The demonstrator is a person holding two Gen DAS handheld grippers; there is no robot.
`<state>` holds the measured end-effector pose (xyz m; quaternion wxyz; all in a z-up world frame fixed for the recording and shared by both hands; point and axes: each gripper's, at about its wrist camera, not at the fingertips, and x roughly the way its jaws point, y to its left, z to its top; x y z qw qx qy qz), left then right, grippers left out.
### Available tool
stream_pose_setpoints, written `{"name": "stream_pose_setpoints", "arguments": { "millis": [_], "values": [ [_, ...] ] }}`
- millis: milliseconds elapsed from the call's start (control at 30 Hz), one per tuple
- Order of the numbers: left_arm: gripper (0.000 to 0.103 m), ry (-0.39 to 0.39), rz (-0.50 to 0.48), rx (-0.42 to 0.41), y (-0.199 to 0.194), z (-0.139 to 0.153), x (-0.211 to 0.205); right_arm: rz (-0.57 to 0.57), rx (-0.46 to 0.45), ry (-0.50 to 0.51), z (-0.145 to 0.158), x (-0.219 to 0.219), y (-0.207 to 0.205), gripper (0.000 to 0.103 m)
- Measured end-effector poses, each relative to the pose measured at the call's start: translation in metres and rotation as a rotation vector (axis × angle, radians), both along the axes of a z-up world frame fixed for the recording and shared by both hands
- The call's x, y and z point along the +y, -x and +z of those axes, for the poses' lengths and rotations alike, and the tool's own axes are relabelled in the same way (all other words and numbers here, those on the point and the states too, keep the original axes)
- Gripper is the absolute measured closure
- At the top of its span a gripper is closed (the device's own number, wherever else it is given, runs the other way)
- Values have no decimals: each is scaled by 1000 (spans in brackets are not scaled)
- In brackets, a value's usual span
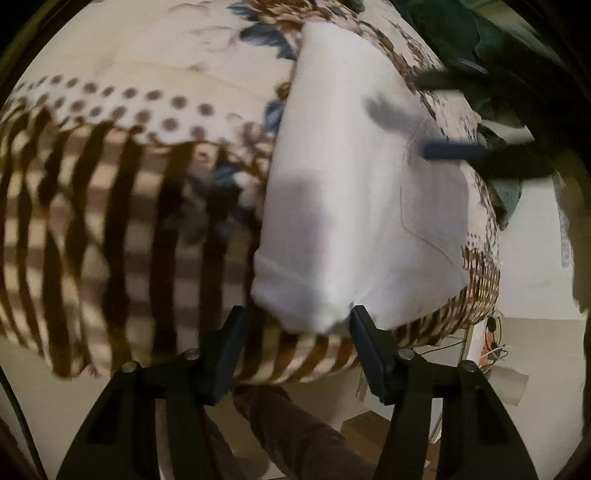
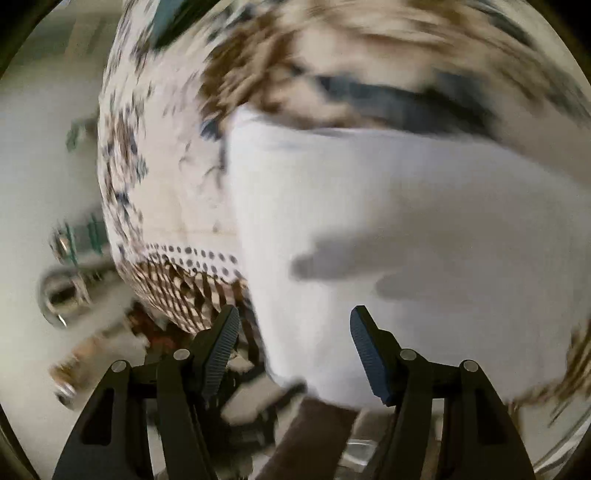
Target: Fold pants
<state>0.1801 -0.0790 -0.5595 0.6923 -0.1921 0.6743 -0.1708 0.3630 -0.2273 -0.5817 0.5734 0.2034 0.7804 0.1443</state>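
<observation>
The white pants [image 1: 351,206] lie folded into a long block on a patterned bedspread [image 1: 122,206]. My left gripper [image 1: 297,321] is open, its fingers either side of the near end of the pants and just short of it. My right gripper shows in the left wrist view [image 1: 436,118] at the far right edge of the pants, its fingers spread. In the right wrist view the right gripper [image 2: 295,325] is open and empty, hovering above the white pants [image 2: 388,221], with its shadow on the cloth. That view is blurred.
The bedspread [image 2: 166,177] has brown stripes, dots and blue-brown flowers. Its edge hangs over the bed close below my left gripper. Dark green cloth [image 1: 461,33] lies at the far right. A white wall and some cables [image 1: 495,347] are to the right of the bed.
</observation>
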Motion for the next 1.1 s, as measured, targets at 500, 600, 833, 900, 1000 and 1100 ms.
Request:
{"name": "stream_pose_setpoints", "arguments": {
  "millis": [500, 600, 833, 900, 1000, 1100],
  "values": [
    [45, 160, -161, -97, -56, 5, -9, 67, 11, 242, 4, 20, -21, 82],
    [46, 177, -183, -21, -43, -8, -4, 41, 34, 220, 8, -17, -1, 83],
    [46, 363, 186, 144, -22, -9, 52, 5, -13, 208, 15, -45, 20, 83],
    [46, 396, 315, 156, -22, -10, 66, 14, -24, 211, 18, -43, 22, 83],
    [46, 356, 404, 237, -39, -25, 59, 43, -45, 228, 24, -41, 23, 83],
    [43, 248, 322, 332, -46, -43, 46, 30, -39, 229, 24, -41, 21, 83]
  ]
}}
